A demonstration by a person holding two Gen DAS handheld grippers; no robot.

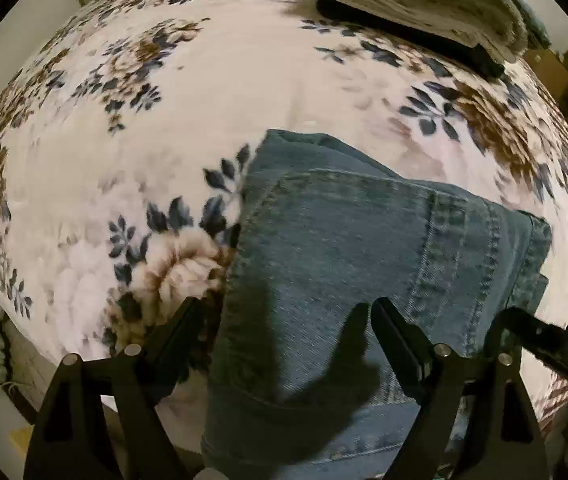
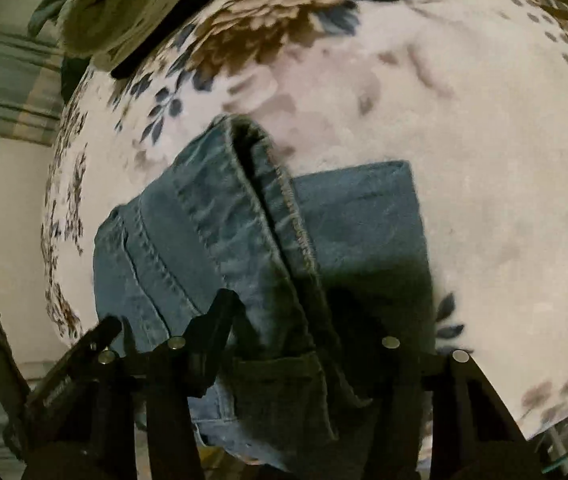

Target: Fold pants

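Floral fleece blanket (image 1: 132, 152) spreads beneath both grippers, folded towels (image 1: 435, 4) far ahead. Denim pants (image 1: 343, 240), already a compact bundle, lie directly under the tools, long axis running away from them. The left gripper (image 1: 284, 312) stands wide, straddling the left edge, gripping nothing. The right gripper (image 2: 303, 320) is half-open over the leg hems (image 2: 268, 184); whether it pinches cloth I cannot tell.

I see blue denim pants (image 1: 323, 248) (image 2: 244, 248) folded into a thick stack, lying flat on the floral blanket, stitched seams and hem edge facing up.
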